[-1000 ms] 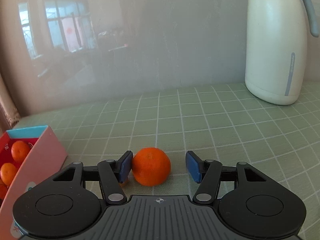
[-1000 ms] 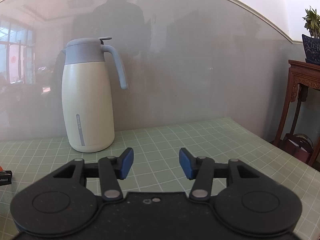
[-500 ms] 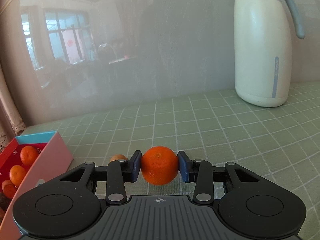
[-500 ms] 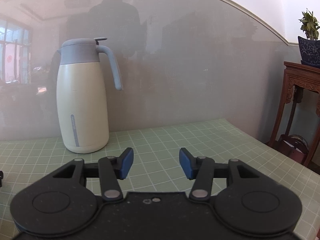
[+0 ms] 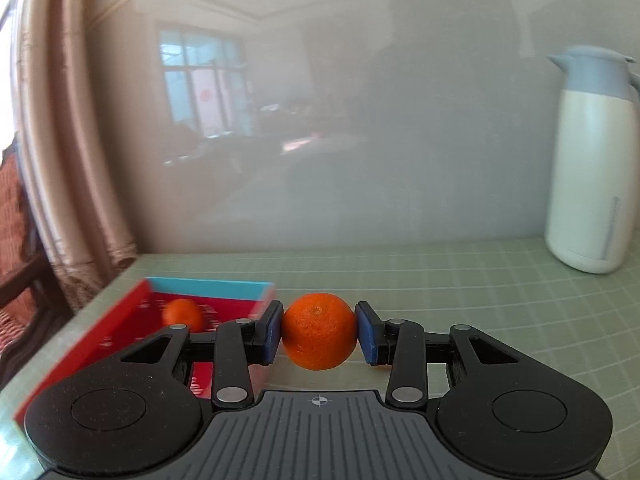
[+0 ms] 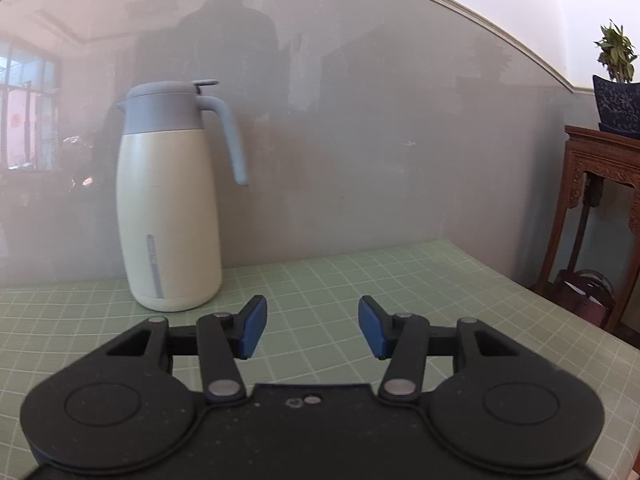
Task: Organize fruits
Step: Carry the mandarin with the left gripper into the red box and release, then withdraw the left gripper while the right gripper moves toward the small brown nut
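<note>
Between the blue pads of the left hand-held gripper [image 5: 319, 334], 1 orange [image 5: 319, 336] is getting squeezed tight, hanging just above the green checked bench [image 5: 460, 280], right beside the red box [image 5: 120, 328] that's holding another orange [image 5: 183, 314]. Right hand-held gripper [image 6: 311, 326] is sitting released, gripping nothing, near the cream jug [image 6: 170, 208].

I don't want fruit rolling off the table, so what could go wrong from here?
The left gripper pinches the round orange only at its sides, so it might slip. The red box sits near the table edge, so a misjudged drop could bounce out or nudge the box.
</note>
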